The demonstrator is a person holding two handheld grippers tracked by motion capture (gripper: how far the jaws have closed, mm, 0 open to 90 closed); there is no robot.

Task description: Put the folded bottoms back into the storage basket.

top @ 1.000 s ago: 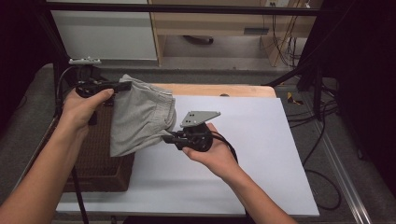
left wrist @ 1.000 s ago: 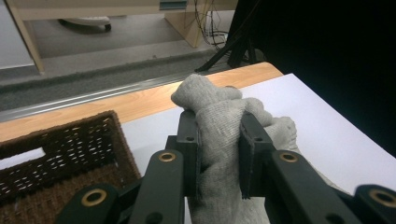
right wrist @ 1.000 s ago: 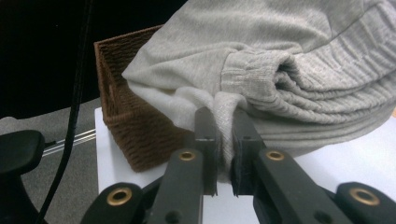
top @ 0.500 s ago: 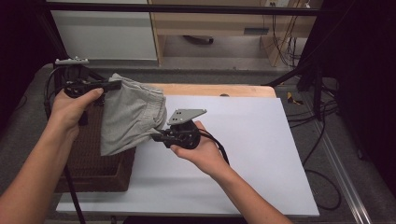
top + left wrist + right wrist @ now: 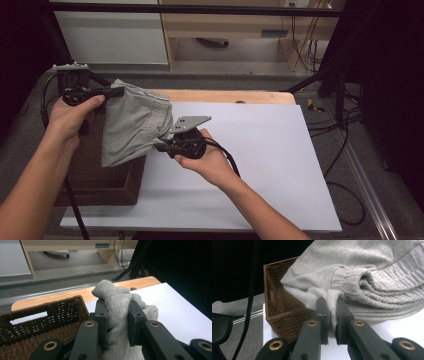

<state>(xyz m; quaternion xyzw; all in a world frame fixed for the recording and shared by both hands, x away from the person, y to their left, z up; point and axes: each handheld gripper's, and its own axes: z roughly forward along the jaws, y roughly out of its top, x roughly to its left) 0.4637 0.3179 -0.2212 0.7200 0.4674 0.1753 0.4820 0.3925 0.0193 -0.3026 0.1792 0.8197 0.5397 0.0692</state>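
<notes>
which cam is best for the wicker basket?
High view: the basket shows almost whole, at the table's left edge, partly under the grey garment. Left gripper view gives its rim and inside; right gripper view one outer corner.

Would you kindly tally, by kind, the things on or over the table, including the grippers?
Grey garment: 1
Brown wicker basket: 1
White sheet covering the table: 1
Grippers: 2, left gripper and right gripper, both clamped on the garment
Total: 5
</notes>
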